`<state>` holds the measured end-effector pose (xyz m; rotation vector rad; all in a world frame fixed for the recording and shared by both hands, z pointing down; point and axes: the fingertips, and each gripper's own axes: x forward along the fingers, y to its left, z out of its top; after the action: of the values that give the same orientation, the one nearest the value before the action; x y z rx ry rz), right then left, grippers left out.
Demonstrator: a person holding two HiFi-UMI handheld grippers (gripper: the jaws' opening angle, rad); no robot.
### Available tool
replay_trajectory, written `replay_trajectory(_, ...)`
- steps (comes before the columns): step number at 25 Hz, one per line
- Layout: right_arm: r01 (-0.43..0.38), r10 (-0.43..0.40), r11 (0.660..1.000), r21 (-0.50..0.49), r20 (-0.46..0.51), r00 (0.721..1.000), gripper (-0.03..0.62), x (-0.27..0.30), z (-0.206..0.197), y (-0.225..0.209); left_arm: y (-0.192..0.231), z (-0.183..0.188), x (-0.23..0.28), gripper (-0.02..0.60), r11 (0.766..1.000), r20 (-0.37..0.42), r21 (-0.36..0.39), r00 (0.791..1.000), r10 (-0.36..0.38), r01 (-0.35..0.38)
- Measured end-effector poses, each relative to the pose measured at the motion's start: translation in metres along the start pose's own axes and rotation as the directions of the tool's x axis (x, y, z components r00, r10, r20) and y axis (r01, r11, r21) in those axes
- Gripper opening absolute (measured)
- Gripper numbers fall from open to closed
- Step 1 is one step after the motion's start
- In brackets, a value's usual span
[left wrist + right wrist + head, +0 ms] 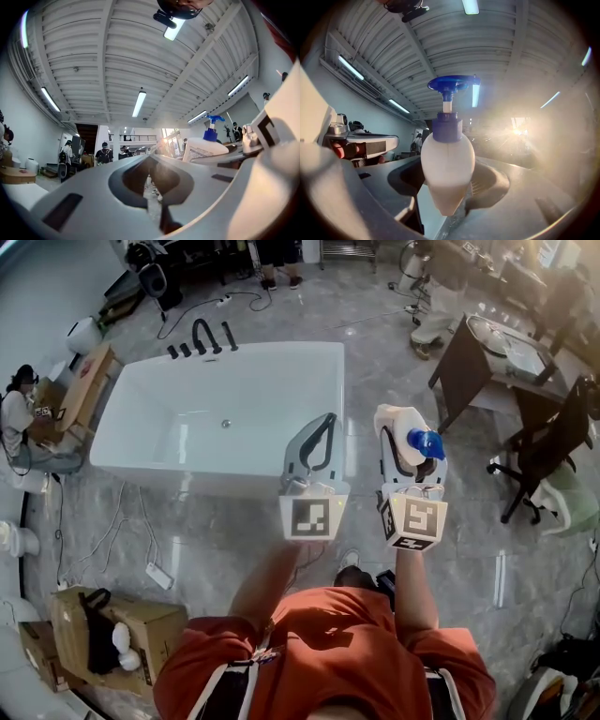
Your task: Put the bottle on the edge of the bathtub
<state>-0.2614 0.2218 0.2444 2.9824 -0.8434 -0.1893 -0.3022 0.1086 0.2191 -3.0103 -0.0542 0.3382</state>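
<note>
The right gripper [410, 444] clamps the white bottle [405, 426] by its body, blue pump up, beside the bathtub [169, 432] and clear of its rim. The left gripper [317, 444] is nearer the bathtub, with its jaws closed together and empty.

Left gripper [326, 423]: jaws together, empty, at bathtub's [187, 442] near corner.
Right gripper [405, 439]: clamped on bottle [447, 164], just beside bathtub.
Forearms [412, 592]: both outstretched.

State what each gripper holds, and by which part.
Right gripper: white pump bottle, gripped at its lower body, blue pump head clear. Left gripper: nothing, jaws together.
</note>
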Motion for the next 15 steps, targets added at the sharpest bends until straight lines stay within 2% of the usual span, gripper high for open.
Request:
replay_trajectory(9, -0.008, 0.009, 1.0, -0.006, 0.012, 1.0, 0.27, 0.038, -0.003, -0.072, -0.039, -0.008, 0.073, 0.017, 1.0, 0.007, -0.015, 1.0, 0.005, -0.005)
replay_trajectory(15, -0.032, 0.032, 1.0, -0.002, 0.013, 0.999, 0.27, 0.057, -0.012, -0.103, -0.056, -0.015, 0.104, 0.017, 1.0, 0.005, -0.013, 1.0, 0.027, -0.027)
